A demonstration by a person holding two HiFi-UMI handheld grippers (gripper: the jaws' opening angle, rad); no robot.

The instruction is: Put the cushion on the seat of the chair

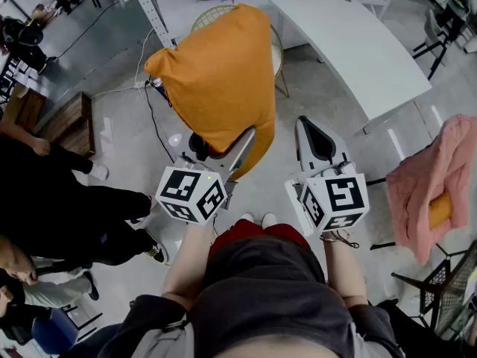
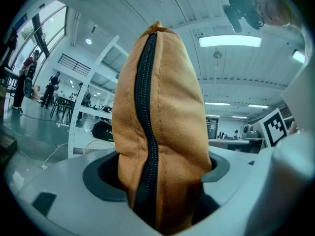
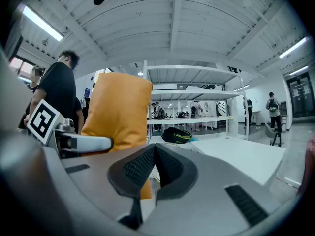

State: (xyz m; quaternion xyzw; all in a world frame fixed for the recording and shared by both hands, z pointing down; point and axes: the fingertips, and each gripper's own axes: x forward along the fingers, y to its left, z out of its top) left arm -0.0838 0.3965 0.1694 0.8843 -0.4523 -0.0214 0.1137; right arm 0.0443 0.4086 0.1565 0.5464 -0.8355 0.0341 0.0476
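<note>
Orange fabric fills the left gripper view: the cushion (image 2: 162, 132) stands upright between the jaws of the left gripper (image 2: 160, 181), its black zip (image 2: 146, 132) running down the edge that faces the camera. Both pads press into the cushion's lower corner, so the grip is firm. In the head view the left gripper (image 1: 220, 149) holds the cushion (image 1: 216, 80) up in front of the round chair (image 1: 277, 54). Only the chair's pale rim shows past the cushion, and whether the two touch cannot be told. The right gripper (image 1: 319, 142) is just beside it, jaws together with nothing between them. A white table (image 1: 358, 43) stands to the right, and a pink cloth (image 1: 428, 177) lies further right.
</note>
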